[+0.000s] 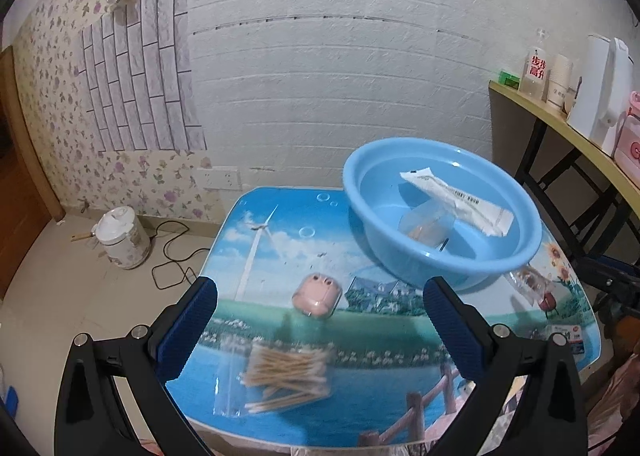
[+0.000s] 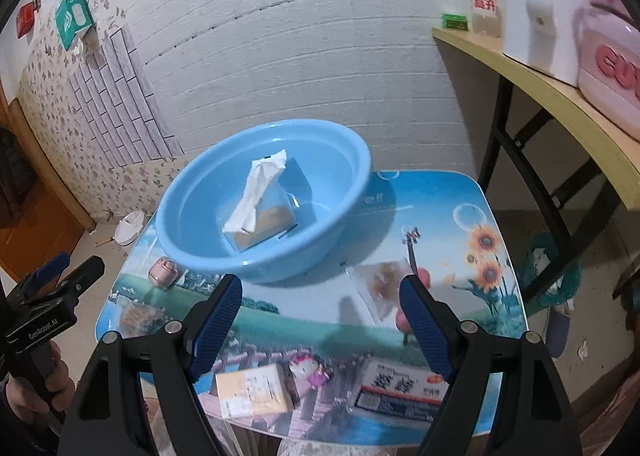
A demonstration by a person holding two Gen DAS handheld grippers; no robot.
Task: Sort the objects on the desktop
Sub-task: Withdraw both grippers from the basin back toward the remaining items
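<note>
A blue basin (image 1: pixel 516 192) (image 2: pixel 192 192) stands at the back of the picture-printed table (image 1: pixel 280 224) (image 2: pixel 440 208). In it lie a white tube (image 1: pixel 456 200) (image 2: pixel 260 188) and a clear packet with a brown item (image 1: pixel 424 226) (image 2: pixel 266 230). My left gripper (image 1: pixel 320 320) is open and empty above a bag of cotton swabs (image 1: pixel 280 380), with a pink case (image 1: pixel 317 295) (image 2: pixel 162 272) beyond. My right gripper (image 2: pixel 320 312) is open and empty above a clear packet (image 2: pixel 380 284) (image 1: pixel 530 284), a yellow box (image 2: pixel 252 392), a Hello Kitty figure (image 2: pixel 310 370) and a white box (image 2: pixel 400 388).
A yellow shelf table (image 1: pixel 560 124) (image 2: pixel 540 84) with a bottle, cups and pink containers stands to the right. A white pot (image 1: pixel 122 236) and a cable lie on the floor at left. The left gripper's body shows in the right wrist view (image 2: pixel 52 304).
</note>
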